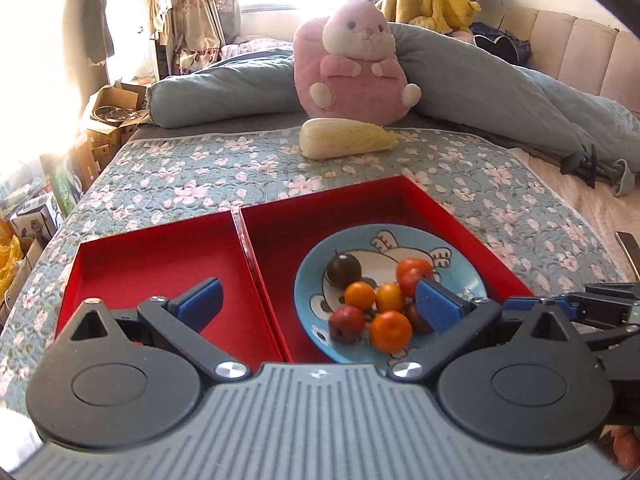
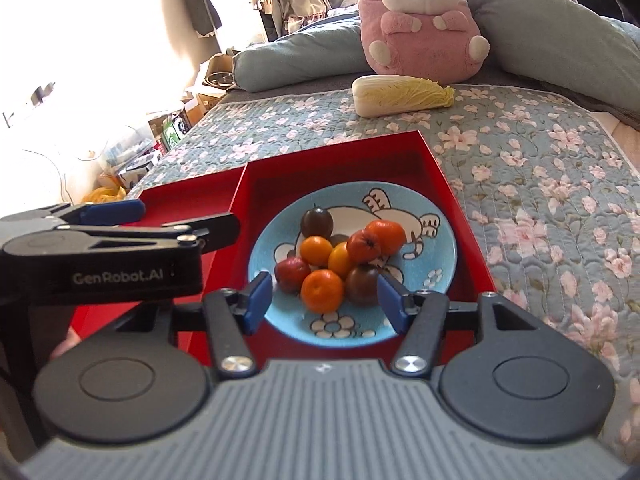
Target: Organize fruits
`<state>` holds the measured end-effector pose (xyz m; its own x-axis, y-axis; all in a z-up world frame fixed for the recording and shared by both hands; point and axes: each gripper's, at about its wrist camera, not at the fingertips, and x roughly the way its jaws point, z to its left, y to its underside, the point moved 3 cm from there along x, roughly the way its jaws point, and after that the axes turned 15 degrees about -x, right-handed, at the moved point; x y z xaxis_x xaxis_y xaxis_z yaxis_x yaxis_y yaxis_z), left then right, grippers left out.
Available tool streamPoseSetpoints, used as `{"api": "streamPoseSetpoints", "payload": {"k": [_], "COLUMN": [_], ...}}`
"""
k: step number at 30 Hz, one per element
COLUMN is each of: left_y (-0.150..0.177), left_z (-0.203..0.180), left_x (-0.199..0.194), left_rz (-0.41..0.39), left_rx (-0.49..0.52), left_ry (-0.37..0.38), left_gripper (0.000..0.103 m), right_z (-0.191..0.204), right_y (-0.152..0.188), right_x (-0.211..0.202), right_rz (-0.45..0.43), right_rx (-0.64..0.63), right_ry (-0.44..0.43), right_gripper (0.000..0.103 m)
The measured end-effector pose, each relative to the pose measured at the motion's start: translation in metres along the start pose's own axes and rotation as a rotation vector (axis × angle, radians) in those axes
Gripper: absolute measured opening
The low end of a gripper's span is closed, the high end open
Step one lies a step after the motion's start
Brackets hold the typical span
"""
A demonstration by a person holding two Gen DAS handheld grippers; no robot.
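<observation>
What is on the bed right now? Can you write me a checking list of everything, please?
Surface: flowery quilt on a bed.
Job's things: blue plate with piled small fruits, inside the right red tray; left red tray holds no fruit.
Clutter: napa cabbage lying on the quilt, beyond the trays.
Grippers: left tool open, over the trays; right tool open, fingers either side of the front fruits, holding nothing.
Cables: nothing seen.
Surroundings: pink plush toy, grey-blue duvet, cardboard boxes beside the bed.
</observation>
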<state>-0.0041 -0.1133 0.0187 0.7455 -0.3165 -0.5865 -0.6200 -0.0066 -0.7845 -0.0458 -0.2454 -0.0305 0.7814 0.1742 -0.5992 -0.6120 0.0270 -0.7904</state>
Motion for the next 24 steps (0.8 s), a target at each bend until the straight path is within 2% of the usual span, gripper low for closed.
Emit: {"api": "streamPoseSetpoints", "payload": {"k": [5,8,12,24], "left_y": [0.022,0.031,0.039,0.047], "left_z": [0.007,0.009,0.006,-0.013], "left_x": [-0.023,-0.031,-0.042,-0.047], "left_rz": [0.033,0.041,0.015,0.014], "left_rx": [-0.086,-0.104,-0.074,0.0], "left_ry": [0.011,-0.024,-0.066,-0.051], "left_gripper": [0.103,0.103,0.103,0.103], "right_z": [0.006,0.008,0.009,0.004], "right_y": [0.012,0.021,0.032,0.04], "right_x": [-0.02,-0.029,-0.037,-0.058], "right_rz": [0.012,0.023,0.051,0.05], "right_rx": [-0.033,-0.033,-0.052,-0.066], "right_ry": [-0.001,-0.012,-0.01,0.004], "right_gripper": [0.061,0.061,0.061,0.061]}}
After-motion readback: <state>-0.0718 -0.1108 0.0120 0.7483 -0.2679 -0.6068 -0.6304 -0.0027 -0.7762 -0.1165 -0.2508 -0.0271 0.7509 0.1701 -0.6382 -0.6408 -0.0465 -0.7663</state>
